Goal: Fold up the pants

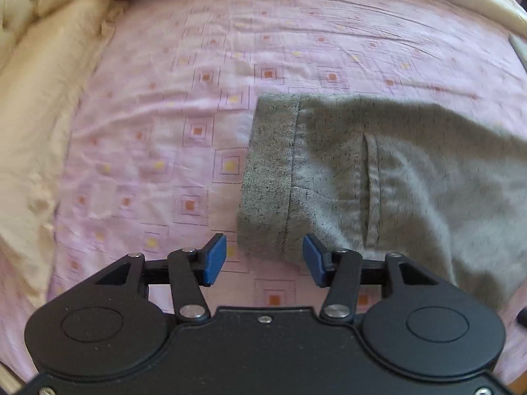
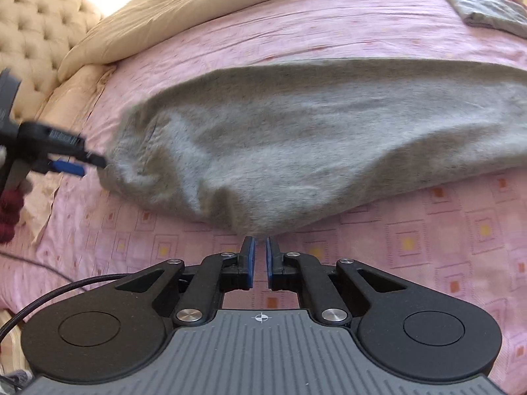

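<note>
Grey pants (image 1: 378, 171) are spread on a pink patterned sheet (image 1: 158, 125) over a bed, apparently laid flat so they can be folded. Nearest in the left wrist view, the left gripper (image 1: 263, 258) is seen with its blue pads spread wide; the near corner of the waistband (image 1: 266, 177) lies between them, but nothing is pinched and no contact can be confirmed. Its placement suggests a grasp of that corner is being prepared. Nearest in the right wrist view, the right gripper (image 2: 260, 260) is seen with its pads almost pressed together, a thin slit left between them. A point of grey cloth hangs down just beyond their tips, and the fabric above appears lifted off the sheet, so the pants are judged to be pinched there, though the contact itself is blurred. A black cable (image 2: 49, 293) trails at the near left. Farther off, cream bedding (image 1: 42, 105) is bunched along the sheet's edge, a tufted headboard (image 2: 42, 29) stands behind, and a folded grey item (image 2: 487, 6) rests at the far right.
</note>
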Action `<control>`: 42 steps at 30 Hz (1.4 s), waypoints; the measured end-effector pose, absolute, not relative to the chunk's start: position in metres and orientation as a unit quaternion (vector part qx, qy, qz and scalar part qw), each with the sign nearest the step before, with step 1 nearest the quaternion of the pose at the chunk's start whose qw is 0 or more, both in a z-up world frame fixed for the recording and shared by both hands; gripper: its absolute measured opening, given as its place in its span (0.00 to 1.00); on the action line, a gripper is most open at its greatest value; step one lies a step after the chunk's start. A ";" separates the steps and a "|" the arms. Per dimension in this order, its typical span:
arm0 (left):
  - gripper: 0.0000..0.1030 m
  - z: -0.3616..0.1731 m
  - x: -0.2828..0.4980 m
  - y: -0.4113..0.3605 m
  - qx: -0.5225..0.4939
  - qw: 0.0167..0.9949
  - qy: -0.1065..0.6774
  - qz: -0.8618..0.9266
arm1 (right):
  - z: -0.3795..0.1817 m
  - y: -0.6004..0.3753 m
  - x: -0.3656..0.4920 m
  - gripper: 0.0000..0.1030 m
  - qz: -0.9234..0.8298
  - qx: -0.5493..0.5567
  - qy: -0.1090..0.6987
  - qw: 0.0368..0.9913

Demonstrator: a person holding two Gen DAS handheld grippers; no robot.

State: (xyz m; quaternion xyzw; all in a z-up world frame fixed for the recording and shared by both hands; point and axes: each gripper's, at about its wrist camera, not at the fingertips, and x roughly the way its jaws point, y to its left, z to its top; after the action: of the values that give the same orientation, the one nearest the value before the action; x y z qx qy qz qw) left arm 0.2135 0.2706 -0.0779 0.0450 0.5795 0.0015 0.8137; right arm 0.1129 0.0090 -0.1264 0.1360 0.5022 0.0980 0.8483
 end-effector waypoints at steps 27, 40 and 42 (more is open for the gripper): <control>0.58 -0.104 0.095 0.003 0.247 0.815 0.512 -0.116 | -0.124 -0.172 0.098 0.07 0.130 0.135 0.512 0.838; 0.54 -0.120 0.113 0.000 0.283 0.807 0.510 -0.089 | -0.116 -0.195 0.086 0.07 0.163 0.115 0.522 0.829; 0.39 -0.116 0.126 0.002 0.268 0.805 0.521 -0.088 | -0.117 -0.192 0.086 0.07 0.158 0.119 0.523 0.829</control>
State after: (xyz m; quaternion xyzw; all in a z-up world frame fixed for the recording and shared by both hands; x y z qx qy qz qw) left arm 0.1259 0.0018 -0.1157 0.2684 0.5212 -0.0881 0.8053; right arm 0.0859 -0.1920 -0.1170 0.1194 0.5226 0.1583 0.8292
